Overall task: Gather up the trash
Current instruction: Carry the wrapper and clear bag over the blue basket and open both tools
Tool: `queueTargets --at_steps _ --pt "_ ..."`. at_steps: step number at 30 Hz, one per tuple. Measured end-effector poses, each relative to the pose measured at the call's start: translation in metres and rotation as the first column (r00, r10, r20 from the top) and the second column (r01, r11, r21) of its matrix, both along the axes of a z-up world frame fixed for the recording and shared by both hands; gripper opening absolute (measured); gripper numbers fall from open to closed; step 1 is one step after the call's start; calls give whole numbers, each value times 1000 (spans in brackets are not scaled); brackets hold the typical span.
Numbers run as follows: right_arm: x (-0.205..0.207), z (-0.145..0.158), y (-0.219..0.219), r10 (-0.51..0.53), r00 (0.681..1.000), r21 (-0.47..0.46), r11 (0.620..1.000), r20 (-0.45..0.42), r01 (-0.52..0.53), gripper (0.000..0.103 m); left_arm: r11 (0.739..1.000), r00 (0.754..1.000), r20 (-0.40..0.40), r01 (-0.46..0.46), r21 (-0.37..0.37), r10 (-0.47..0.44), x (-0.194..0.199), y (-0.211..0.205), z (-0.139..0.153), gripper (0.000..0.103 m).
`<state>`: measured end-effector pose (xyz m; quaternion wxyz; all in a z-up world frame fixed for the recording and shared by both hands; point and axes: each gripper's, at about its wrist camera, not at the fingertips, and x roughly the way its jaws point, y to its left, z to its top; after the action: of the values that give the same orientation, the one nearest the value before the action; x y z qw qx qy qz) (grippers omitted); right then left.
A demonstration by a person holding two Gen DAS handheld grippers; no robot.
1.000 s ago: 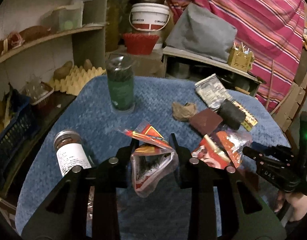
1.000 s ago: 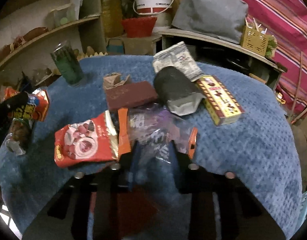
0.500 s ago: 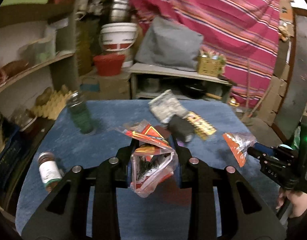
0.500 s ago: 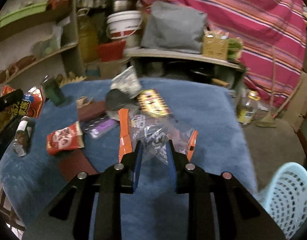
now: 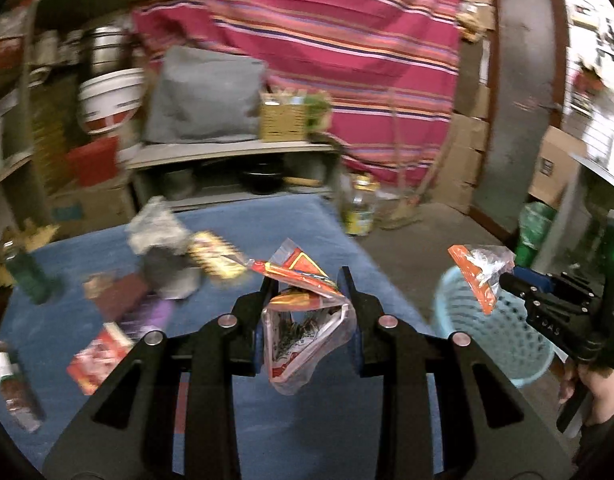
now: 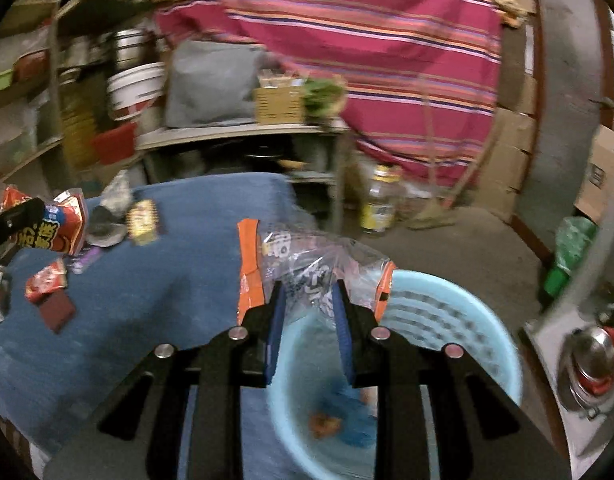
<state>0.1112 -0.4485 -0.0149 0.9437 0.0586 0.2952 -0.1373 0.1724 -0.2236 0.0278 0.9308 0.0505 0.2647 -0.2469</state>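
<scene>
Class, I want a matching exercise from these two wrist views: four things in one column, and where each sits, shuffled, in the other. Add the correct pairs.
Things
1. clear wrapper with orange edges
2. red and yellow snack packet
3. light blue basket
4. small bottle

Places
A. lying on the blue table cover
B. on the floor beside the table
C. in the right gripper
D. in the left gripper

Pairs: 1-C, 2-D, 3-B, 4-A
</scene>
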Motion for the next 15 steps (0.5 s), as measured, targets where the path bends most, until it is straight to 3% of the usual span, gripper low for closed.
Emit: queueTargets --at_steps 7,15 --pt "-37 -8 -66 -111 993 -30 993 -38 110 25 992 992 -30 125 -13 -125 -18 -87 -16 29" --pt "-50 -22 -105 -171 983 -10 985 -66 171 25 974 972 -74 226 15 -224 -28 -164 -44 29"
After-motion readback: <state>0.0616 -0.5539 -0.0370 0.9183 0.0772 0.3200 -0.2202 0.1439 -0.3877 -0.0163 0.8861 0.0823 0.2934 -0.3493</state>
